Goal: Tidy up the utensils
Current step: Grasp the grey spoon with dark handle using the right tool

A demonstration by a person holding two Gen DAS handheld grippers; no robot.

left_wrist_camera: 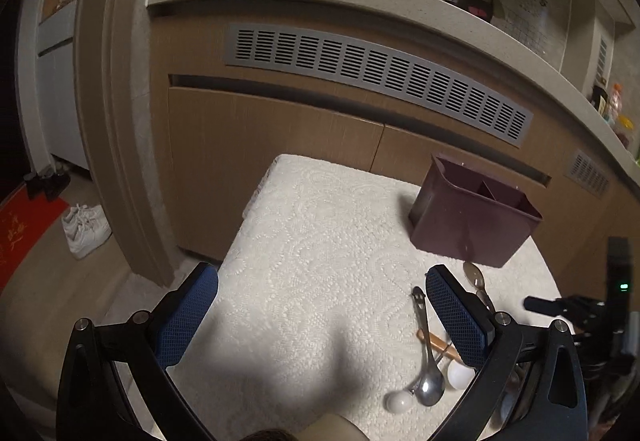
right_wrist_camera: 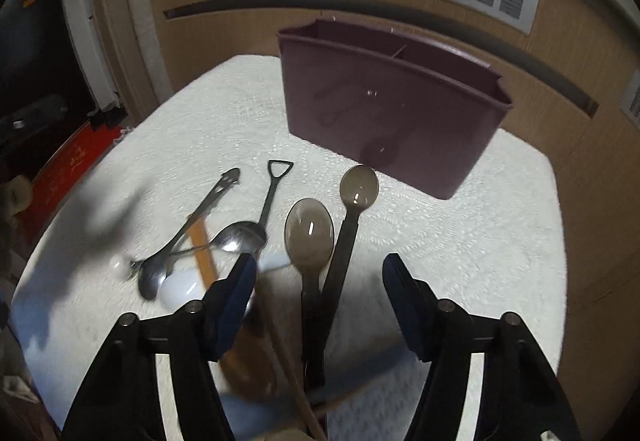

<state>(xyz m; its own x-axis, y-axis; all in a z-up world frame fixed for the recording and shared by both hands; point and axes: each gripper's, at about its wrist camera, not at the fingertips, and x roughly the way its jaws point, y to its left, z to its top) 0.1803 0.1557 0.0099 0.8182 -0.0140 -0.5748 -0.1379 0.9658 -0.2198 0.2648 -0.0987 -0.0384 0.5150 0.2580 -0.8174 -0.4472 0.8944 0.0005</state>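
A dark purple utensil holder (right_wrist_camera: 392, 109) with two compartments stands at the far side of a white textured cloth (right_wrist_camera: 460, 241); it also shows in the left wrist view (left_wrist_camera: 472, 219). Several utensils lie in a pile: two dark translucent plastic spoons (right_wrist_camera: 310, 233), a shovel-handled steel spoon (right_wrist_camera: 256, 229), another steel spoon (left_wrist_camera: 428, 373), a wooden handle (right_wrist_camera: 202, 253) and white spoons (left_wrist_camera: 398, 401). My right gripper (right_wrist_camera: 318, 273) is open, its jaws on either side of the dark spoons' handles, just above them. My left gripper (left_wrist_camera: 322, 295) is open and empty over the cloth, left of the pile.
The cloth-covered table stands against a wooden cabinet (left_wrist_camera: 280, 145) with a grey vent grille (left_wrist_camera: 380, 77). White shoes (left_wrist_camera: 86, 229) and a red mat (left_wrist_camera: 24, 237) lie on the floor to the left.
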